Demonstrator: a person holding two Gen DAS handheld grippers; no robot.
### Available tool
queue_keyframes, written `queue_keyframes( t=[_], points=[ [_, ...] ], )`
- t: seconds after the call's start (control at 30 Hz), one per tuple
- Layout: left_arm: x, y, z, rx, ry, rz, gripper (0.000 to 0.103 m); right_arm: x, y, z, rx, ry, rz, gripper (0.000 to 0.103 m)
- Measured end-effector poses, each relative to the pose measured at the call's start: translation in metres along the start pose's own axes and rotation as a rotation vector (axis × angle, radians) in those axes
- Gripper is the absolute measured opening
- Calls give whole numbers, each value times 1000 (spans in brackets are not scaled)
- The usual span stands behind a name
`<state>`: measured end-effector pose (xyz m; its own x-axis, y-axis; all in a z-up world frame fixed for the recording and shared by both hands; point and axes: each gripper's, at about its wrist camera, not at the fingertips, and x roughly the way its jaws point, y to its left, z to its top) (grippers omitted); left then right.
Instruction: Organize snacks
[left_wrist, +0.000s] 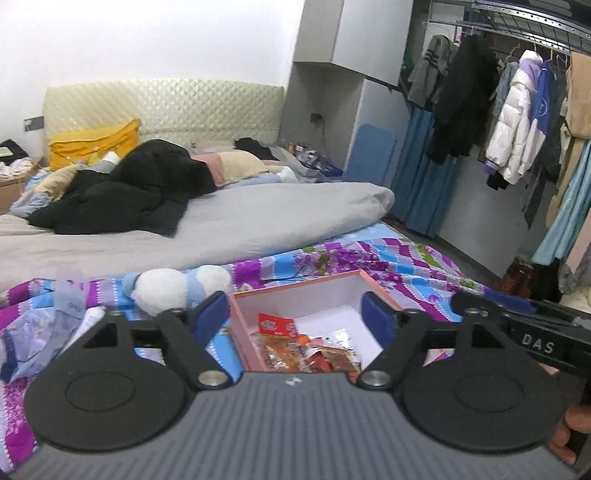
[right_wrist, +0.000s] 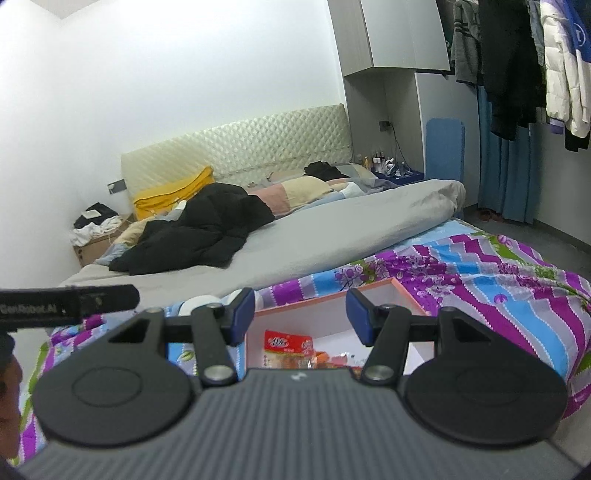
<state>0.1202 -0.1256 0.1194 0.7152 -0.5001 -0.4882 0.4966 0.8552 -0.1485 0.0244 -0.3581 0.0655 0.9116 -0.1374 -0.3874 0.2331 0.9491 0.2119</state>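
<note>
Looking along the left gripper (left_wrist: 295, 317) in the left wrist view: jaws spread wide, nothing between the blue pads, nothing pinched. Beyond and below them sits an open pink box (left_wrist: 310, 284) with a white inside, resting on a purple and blue patterned sheet (left_wrist: 388, 258) at the foot of a bed. Snack packets (left_wrist: 306, 350), red and orange wrappers, lie heaped in the near part of the box; the far part of its floor is bare. Left of the box, a white and blue plush toy (left_wrist: 173, 288) and a crumpled plastic bag (left_wrist: 37, 332) lie on the sheet. Whether the bag has any snacks in it cannot be told. The other gripper's black body enters at the right edge.

Right wrist view: right gripper (right_wrist: 301, 317) with jaws parted about halfway, empty, hanging above the same box (right_wrist: 402, 291). A red-labelled packet (right_wrist: 284, 343) shows at the near end; the rest of the pile is hidden behind the gripper body. No loose snacks visible on the sheet (right_wrist: 480, 266) on this side.

Judgement: the task looks nearly or fully done, since every snack visible lies in the box and both grippers are free. Left, at most, tidying the heap or closing the box; no lid is in sight.
</note>
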Motion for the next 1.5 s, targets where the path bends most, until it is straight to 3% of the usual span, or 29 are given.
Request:
queue_keyframes(
  t=[0.03,0.1,0.13,0.17,0.27,0.77,1.2,1.5],
  points=[
    [-6,1,-4,1,-4,12,90,-5,1,-4,1,0,-2,57],
    [-17,5,-12,3,-3,18,92,-12,1,-11,11,-3,0,68],
    [-22,7,-17,-1,-1,18,93,-16,1,-15,13,-7,1,83],
    [-26,10,-22,-7,0,18,94,-20,1,-18,9,-17,0,90],
    [-33,17,-36,-32,7,32,97,-32,4,-32,-8,-55,-11,88],
    [-37,24,-83,-3,55,58,101,-42,6,-90,30,45,-52,88],
    [-14,30,-103,-15,114,102,101,-27,0,-103,41,87,-73,88],
    [-3,21,-108,28,132,122,101,-18,1,-103,30,105,-72,88]
  ],
)
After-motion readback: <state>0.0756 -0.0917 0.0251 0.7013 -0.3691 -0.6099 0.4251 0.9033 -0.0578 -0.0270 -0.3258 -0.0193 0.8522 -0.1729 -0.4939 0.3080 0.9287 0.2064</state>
